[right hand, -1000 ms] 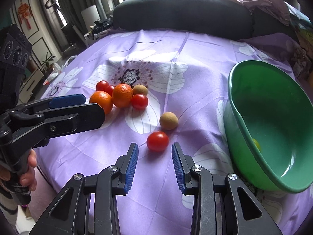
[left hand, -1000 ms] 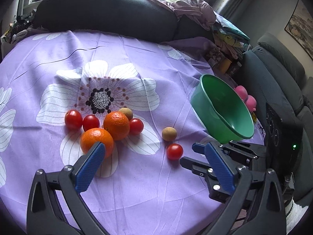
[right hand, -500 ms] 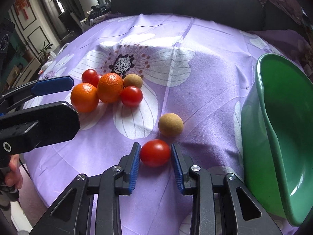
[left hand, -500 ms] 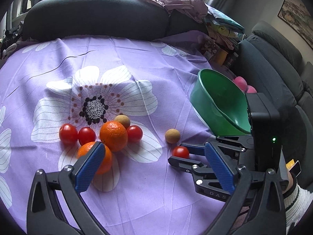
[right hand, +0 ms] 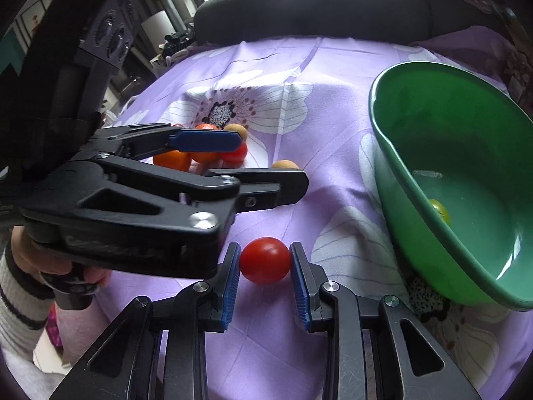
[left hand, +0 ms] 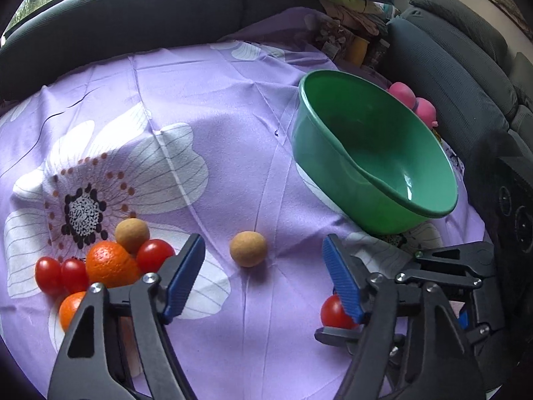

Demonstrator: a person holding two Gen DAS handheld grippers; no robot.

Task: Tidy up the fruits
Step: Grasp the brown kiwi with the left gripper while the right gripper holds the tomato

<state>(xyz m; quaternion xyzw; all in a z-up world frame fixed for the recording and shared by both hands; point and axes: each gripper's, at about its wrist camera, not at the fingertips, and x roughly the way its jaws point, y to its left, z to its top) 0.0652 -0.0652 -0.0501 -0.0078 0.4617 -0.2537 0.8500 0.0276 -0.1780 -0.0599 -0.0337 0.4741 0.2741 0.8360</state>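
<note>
My right gripper is shut on a red cherry tomato, both blue pads touching its sides; the tomato also shows in the left wrist view. My left gripper is open and empty, with a tan round fruit lying between and just beyond its fingers. A cluster of two oranges, three cherry tomatoes and another tan fruit lies at the left. A green bowl sits tilted at the right, with a small yellow-green fruit inside.
The fruit lies on a purple flowered cloth. A dark sofa back runs along the far edge, with another sofa at the right. Pink round things sit behind the bowl. The left gripper crosses the right wrist view.
My right gripper has closed onto the single cherry tomato. My left gripper has moved right and forward, now framing the tan fruit, and looms large in the right wrist view.
</note>
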